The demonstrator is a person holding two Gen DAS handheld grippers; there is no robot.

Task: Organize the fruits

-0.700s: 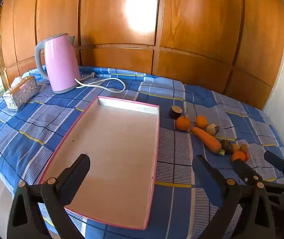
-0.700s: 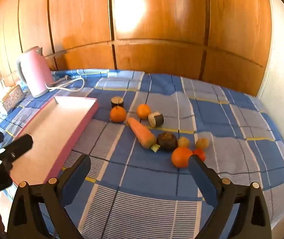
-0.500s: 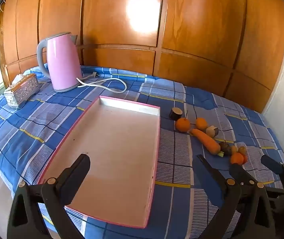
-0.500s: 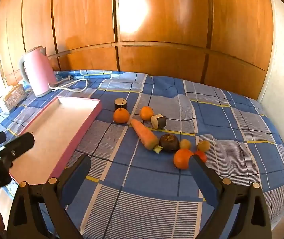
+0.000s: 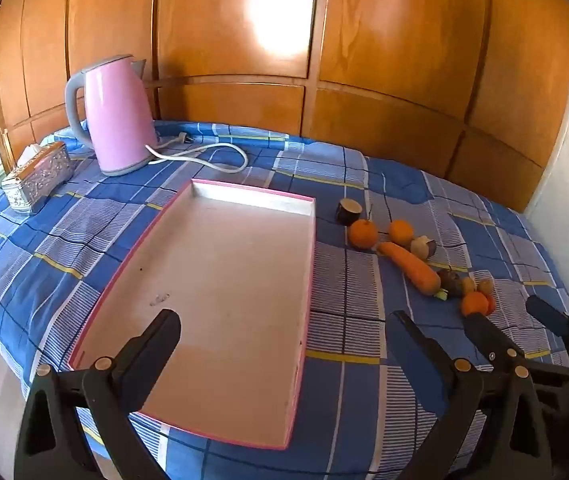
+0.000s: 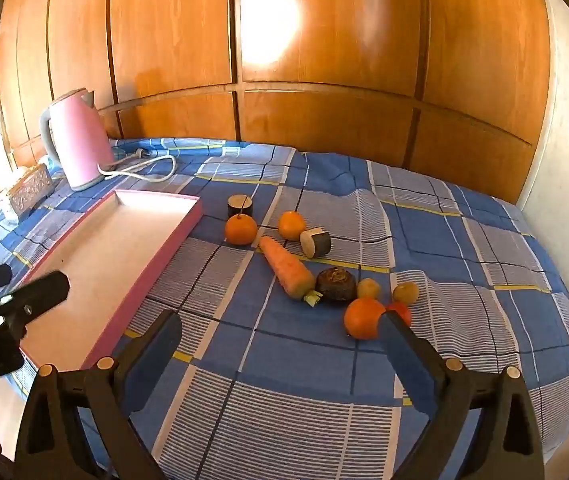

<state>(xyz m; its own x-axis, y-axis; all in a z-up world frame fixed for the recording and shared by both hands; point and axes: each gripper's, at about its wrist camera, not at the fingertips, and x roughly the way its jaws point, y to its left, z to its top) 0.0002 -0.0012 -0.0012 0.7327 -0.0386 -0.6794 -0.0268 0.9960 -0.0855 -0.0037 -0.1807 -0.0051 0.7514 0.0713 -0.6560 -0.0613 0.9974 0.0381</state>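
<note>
tray (image 5: 220, 280) w/ pink rim, nothing inside, fruits (image 6: 240, 229) beside on cloth

pink kettle (image 5: 118, 120) upright, far left | white cord (image 5: 204, 156) beside | silver tissue box (image 5: 36, 176) | wood-panel wall (image 5: 364, 60)

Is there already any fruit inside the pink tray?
No, the pink tray holds nothing, and the oranges lie on the cloth beside it.

The small red fruit (image 6: 401, 311) sits partly hidden behind the right tongs' (image 6: 280, 334) finger
</note>
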